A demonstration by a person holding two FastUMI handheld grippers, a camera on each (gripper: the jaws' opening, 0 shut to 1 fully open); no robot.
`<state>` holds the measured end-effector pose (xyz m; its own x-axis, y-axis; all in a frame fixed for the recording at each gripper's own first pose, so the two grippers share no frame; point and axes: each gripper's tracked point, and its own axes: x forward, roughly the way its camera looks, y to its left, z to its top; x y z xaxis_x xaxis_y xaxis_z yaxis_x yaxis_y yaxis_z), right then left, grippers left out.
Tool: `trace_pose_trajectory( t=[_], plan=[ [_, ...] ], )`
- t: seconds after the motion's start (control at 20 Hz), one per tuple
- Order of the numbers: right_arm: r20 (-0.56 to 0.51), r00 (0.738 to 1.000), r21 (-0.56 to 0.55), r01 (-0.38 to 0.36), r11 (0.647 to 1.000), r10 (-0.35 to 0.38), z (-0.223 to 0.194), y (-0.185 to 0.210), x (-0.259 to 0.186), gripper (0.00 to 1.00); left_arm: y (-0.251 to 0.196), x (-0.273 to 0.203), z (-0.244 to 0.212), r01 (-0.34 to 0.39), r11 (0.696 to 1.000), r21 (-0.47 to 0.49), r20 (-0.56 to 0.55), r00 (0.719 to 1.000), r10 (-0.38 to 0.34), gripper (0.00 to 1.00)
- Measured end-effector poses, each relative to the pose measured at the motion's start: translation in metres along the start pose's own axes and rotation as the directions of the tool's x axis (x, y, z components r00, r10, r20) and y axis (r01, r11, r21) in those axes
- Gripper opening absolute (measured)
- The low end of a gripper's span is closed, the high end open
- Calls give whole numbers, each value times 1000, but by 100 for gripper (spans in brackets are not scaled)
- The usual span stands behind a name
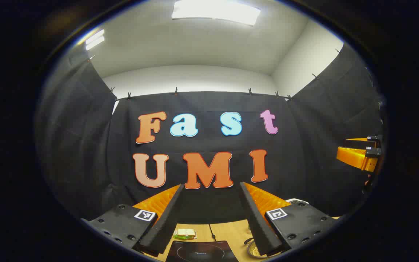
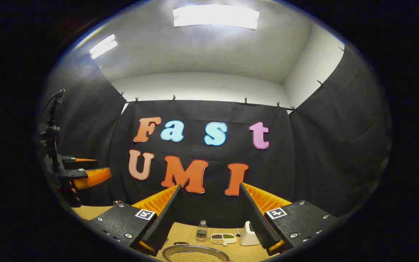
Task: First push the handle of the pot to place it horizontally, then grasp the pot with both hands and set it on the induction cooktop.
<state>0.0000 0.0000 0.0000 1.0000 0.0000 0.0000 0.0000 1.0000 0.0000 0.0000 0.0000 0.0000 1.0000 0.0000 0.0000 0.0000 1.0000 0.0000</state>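
Note:
The pot (image 2: pixel 195 255), a metal one holding pale grains, sits on the wooden table (image 2: pixel 89 213) just below my right gripper (image 2: pixel 209 186), which is open and holds nothing. In the left gripper view the pot's rim (image 1: pixel 252 250) peeks out beside one finger of my left gripper (image 1: pixel 211 185), also open and raised above the table. The black induction cooktop (image 1: pixel 200 251) lies directly under the left gripper, to the left of the pot. The pot's handle is too hidden to judge. Each view catches the other gripper at its edge: right gripper (image 1: pixel 346 148), left gripper (image 2: pixel 91 169).
Behind the pot stand a small clear bottle (image 2: pixel 202 230), a white divided dish of grains (image 2: pixel 223 238) and a white device (image 2: pixel 247 233). A small green and white packet (image 1: pixel 184 233) lies behind the cooktop, beside a black cable (image 1: pixel 212 233). Black cloth walls close in the booth.

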Motion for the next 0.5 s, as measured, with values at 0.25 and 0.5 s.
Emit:
trace_pose_trajectory(
  t=[0.25,0.5],
  plan=[
    [1,1000,12,-6,1000,6,0,1,1,95,9,0,-4,-16,1000,-11,-7,1000,16,92],
    [4,1000,11,-5,1000,5,2,0,1,95,19,1,-2,-34,999,-19,-15,999,33,97]
  ],
)
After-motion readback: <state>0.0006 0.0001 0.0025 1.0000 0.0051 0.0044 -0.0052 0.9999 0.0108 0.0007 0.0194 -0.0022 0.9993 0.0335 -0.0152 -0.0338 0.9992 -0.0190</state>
